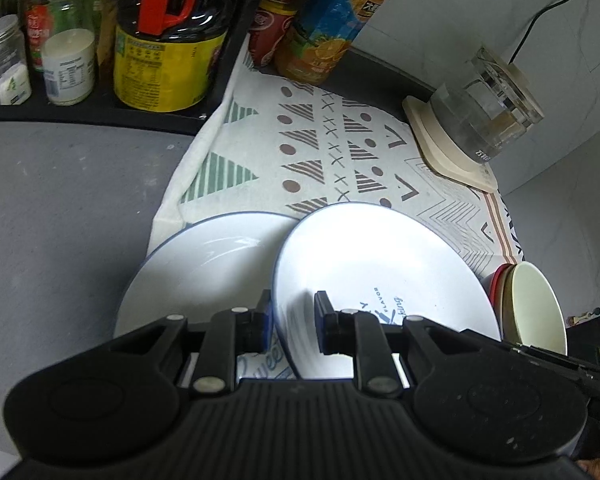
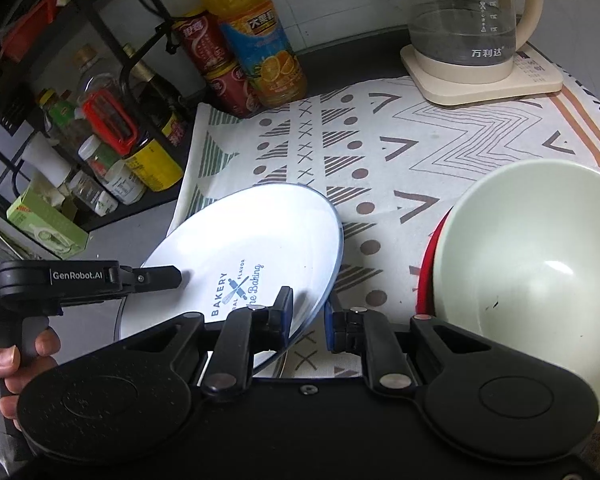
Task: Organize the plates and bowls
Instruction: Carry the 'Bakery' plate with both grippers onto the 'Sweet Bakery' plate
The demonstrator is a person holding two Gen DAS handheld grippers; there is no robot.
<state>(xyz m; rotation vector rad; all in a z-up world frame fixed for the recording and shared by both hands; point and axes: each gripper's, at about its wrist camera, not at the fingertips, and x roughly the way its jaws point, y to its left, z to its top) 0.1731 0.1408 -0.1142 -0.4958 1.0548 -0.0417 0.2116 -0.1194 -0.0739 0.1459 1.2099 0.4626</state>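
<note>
Both grippers clamp the tilted white blue-rimmed printed plate (image 2: 244,264): left gripper (image 1: 293,320) and right gripper (image 2: 310,318) on opposite rims. Plate hangs over second white plate (image 1: 188,272), left of cream bowl (image 2: 540,280). Level it, lower evenly, then release.

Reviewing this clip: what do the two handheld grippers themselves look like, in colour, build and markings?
Both are matte black plastic. The left gripper and right gripper each have a ribbed body, two rounded lobes, linkage arms with silver pivot pins, and blue pads on the fingers. Seen from the right wrist, the left gripper's side reads "GenRobot.AI" in white, above a grey handle. No sleeve is visible.
</note>
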